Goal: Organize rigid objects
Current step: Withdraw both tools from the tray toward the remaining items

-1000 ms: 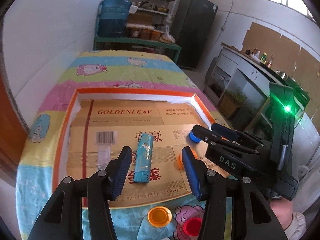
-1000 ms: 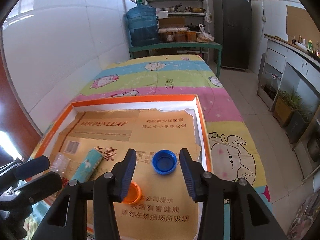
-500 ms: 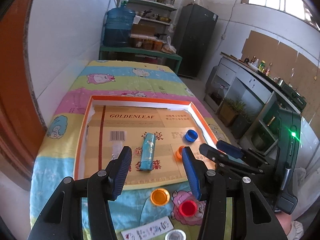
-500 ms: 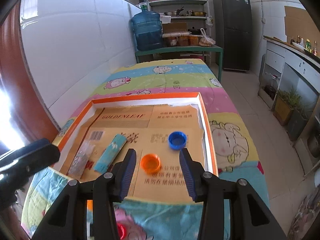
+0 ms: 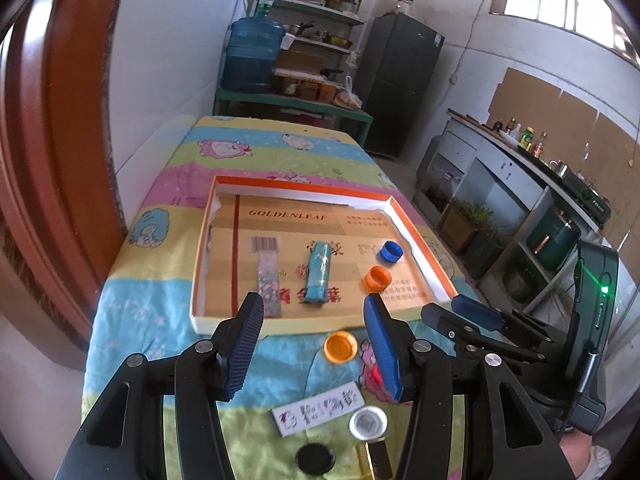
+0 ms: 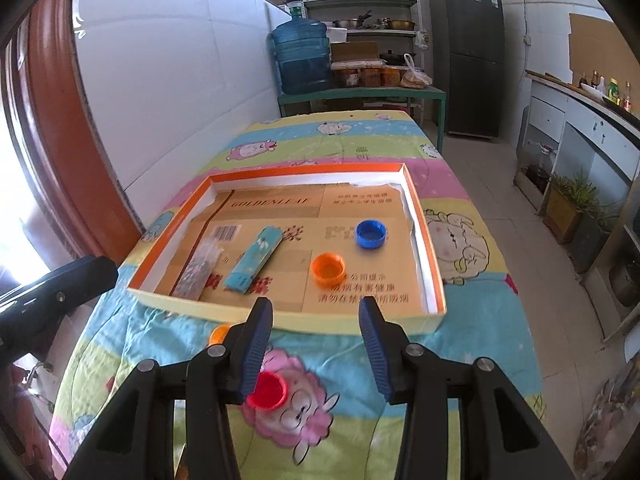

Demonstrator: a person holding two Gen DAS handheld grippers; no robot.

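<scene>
An orange-rimmed shallow box (image 5: 424, 268) (image 6: 436, 292) holds a blue cap (image 5: 389, 251) (image 6: 371, 233), an orange cap (image 5: 378, 278) (image 6: 328, 268), a teal lighter (image 5: 319, 272) (image 6: 253, 259) and a clear lighter (image 5: 267, 280) (image 6: 198, 268). Outside it on the cloth lie a yellow-orange cap (image 5: 340, 347), a red cap (image 6: 267, 390), a white printed lighter (image 5: 318, 408), a silver cap (image 5: 368, 423) and a black cap (image 5: 315, 459). My left gripper (image 5: 312, 336) and right gripper (image 6: 316, 340) are both open and empty, held above the cloth in front of the box.
The table is covered by a cartoon-print cloth (image 6: 460, 248). A wall runs along the left and a red door frame (image 5: 52, 120) stands near left. A green shelf with a water jug (image 6: 302, 58) is beyond the table's far end.
Both grippers have pulled back and up from over the box to in front of it. More loose caps and lighters on the near cloth have come into view.
</scene>
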